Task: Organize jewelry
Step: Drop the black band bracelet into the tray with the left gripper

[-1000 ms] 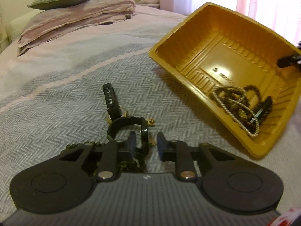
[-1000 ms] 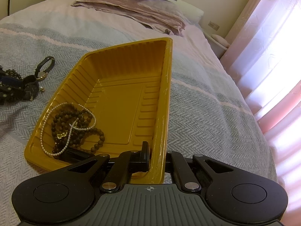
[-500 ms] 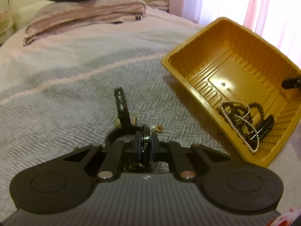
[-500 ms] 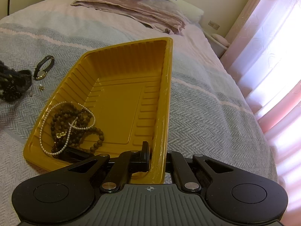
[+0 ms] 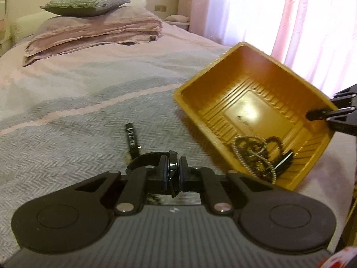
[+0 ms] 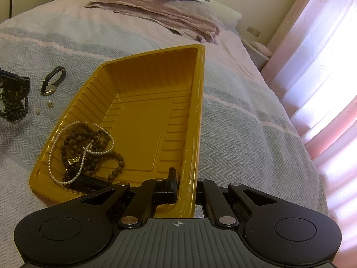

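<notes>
A bed [image 5: 89, 102] with a grey herringbone blanket fills both views, its folded mauve bedding [image 5: 93, 33] and grey-green cushion [image 5: 84, 2] at 11 o'clock in the left wrist view, pink curtains [image 5: 296, 22] at 1 o'clock. A yellow ribbed tray [image 6: 142, 120] sits tilted on the blanket, its near right rim lifted. The right gripper [image 6: 184, 189] is clenched on that rim at 6 o'clock of its own view, one finger inside the wall, one outside. Heaped in the tray's low corner at 8 o'clock are a white pearl strand [image 6: 67, 147], brown wooden beads [image 6: 98, 147] and a flat black piece, half hidden by the gripper. On the blanket at 10 o'clock of the tray lies a wristwatch [image 6: 52, 81] with a black strap and gold case, and nearer the tray two tiny gold bits, too small to name. The left gripper [image 5: 173, 172] has just been closing and now grasps a glossy black bangle [image 5: 145, 159], pinched edge-on between its pads; dark beads [image 6: 14, 107] dangle beneath it.
</notes>
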The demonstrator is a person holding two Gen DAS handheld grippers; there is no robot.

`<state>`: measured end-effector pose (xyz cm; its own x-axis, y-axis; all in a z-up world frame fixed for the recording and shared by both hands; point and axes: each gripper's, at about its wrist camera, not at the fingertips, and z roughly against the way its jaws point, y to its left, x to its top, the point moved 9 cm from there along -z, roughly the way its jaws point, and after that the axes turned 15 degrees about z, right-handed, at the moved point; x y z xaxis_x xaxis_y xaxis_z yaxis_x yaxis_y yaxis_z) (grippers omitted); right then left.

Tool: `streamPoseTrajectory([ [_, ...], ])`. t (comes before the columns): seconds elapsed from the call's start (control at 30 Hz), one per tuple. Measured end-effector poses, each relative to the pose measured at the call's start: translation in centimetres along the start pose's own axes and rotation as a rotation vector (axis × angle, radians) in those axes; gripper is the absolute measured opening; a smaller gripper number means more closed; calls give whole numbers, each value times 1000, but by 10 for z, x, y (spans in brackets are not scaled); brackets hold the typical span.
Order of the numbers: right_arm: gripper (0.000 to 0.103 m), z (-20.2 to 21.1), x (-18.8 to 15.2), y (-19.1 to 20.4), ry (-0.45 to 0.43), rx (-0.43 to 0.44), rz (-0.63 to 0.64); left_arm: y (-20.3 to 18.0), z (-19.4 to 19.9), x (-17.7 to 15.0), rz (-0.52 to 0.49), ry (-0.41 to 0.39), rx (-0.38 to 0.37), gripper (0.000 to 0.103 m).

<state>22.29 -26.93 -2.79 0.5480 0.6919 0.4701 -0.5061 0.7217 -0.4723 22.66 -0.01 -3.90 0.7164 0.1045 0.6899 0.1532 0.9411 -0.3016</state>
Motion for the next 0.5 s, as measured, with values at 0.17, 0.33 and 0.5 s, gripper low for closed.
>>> streamPoseTrajectory([
  [0.17, 4, 1, 1, 1, -2, 0, 1, -36, -6, -5, -21, 13, -69, 9],
  [0.33, 4, 1, 1, 1, -2, 0, 2, -82, -16, -8, -39, 22, -155, 9],
  [0.5, 4, 1, 1, 1, -3, 0, 1, -113, -31, -10, -66, 36, -201, 9],
])
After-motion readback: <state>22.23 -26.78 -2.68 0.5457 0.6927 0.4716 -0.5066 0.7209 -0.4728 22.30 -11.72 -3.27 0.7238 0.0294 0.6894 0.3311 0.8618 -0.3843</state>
